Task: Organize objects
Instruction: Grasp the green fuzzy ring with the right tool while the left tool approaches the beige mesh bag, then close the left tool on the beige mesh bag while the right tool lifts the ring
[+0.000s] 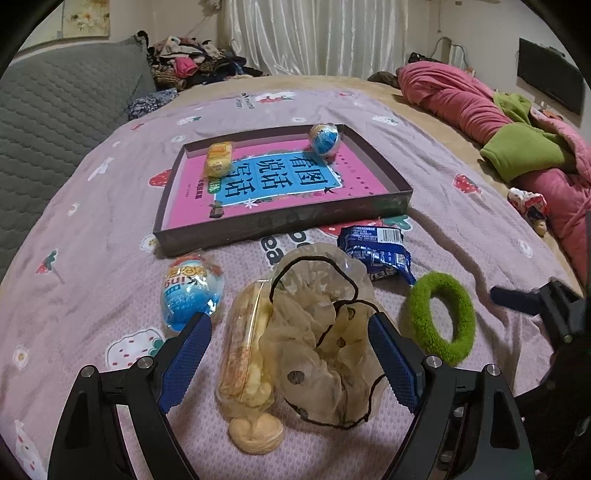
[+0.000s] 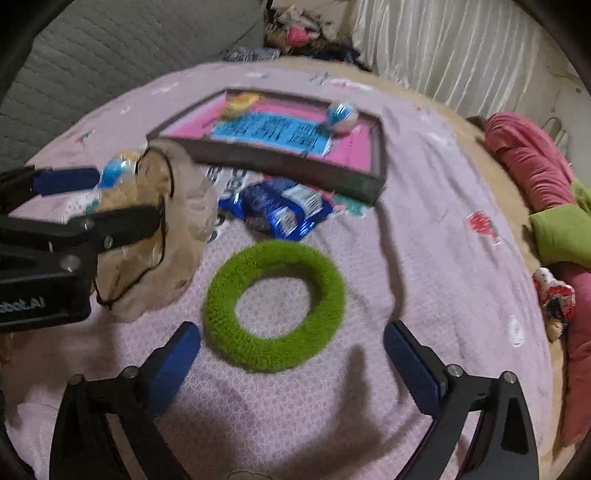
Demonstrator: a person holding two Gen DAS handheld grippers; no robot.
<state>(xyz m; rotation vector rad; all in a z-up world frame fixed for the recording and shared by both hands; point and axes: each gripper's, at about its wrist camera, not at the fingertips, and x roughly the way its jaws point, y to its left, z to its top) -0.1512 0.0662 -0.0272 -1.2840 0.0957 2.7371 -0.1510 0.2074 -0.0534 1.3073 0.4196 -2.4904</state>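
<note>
While both grippers hang over a bed, the scene reads as follows.

Surface: a lilac bedspread (image 1: 92,221) printed with strawberries and flowers, rumpled in places.
Room: a grey quilted headboard (image 1: 55,110) at the left, white curtains (image 1: 314,33) behind, a heap of clothes (image 1: 192,62) between them, and a pink and green blanket (image 1: 517,129) bunched along the right side.
Tray: a shallow dark box (image 1: 280,225) holds a pink book (image 1: 258,177), with a yellow snack pack (image 1: 218,159) and a toy egg (image 1: 323,138) lying on the book.
Loose things: a second, blue toy egg (image 1: 192,291), a packaged pastry (image 1: 245,354), a sheer beige pouch (image 1: 325,332) with a black drawstring, a blue wrapper (image 1: 376,251) and a green fuzzy ring (image 2: 275,304), all on the bedspread in front of the box.
Left gripper (image 1: 290,354): jaws spread wide, straddling the pastry and the pouch; its right pad lies against the pouch fabric, and nothing is pinched.
Right gripper (image 2: 291,354): jaws spread wide, the green ring just ahead of the fingertips and partly between them; the left pad is just beside the ring's rim, and whether it touches I cannot tell.
</note>
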